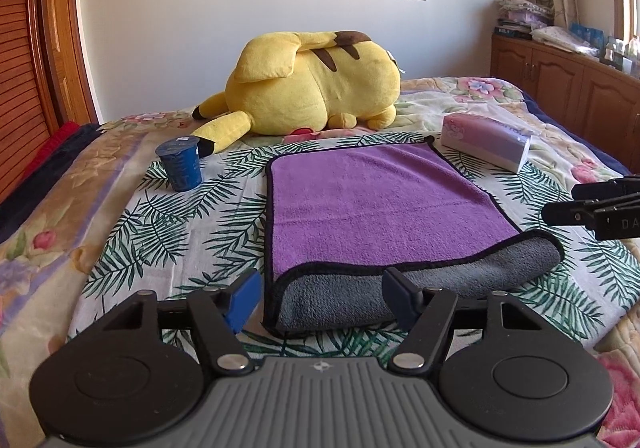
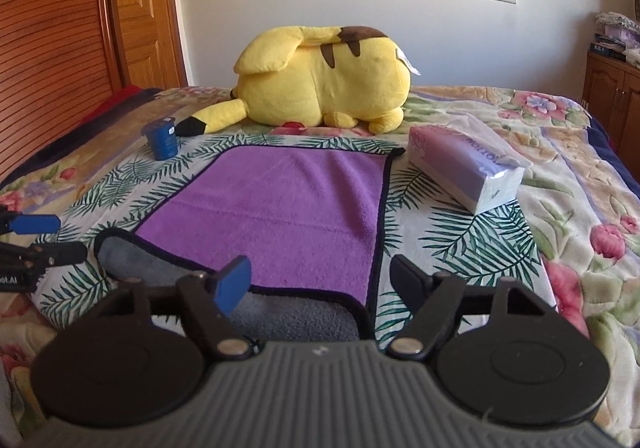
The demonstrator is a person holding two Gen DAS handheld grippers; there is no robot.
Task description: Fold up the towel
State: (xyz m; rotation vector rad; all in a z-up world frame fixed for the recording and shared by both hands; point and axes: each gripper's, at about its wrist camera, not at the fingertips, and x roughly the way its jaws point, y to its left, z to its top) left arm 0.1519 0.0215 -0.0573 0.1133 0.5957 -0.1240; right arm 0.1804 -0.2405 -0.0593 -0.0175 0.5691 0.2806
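Observation:
A purple towel point(image 1: 372, 204) with a grey underside and black trim lies on the bed, its near edge folded so the grey side shows. It also shows in the right wrist view point(image 2: 280, 216). My left gripper point(image 1: 322, 294) is open and empty, just above the towel's near left corner. My right gripper point(image 2: 322, 282) is open and empty, above the towel's near right corner. The right gripper shows at the right edge of the left wrist view point(image 1: 568, 202); the left gripper shows at the left edge of the right wrist view point(image 2: 60, 238).
A yellow plush toy point(image 1: 316, 84) lies behind the towel. A blue cup point(image 1: 180, 164) stands to the left. A tissue pack point(image 1: 488, 140) lies to the right. A wooden cabinet point(image 1: 568, 84) stands at the far right, a wooden headboard point(image 1: 20, 68) at the left.

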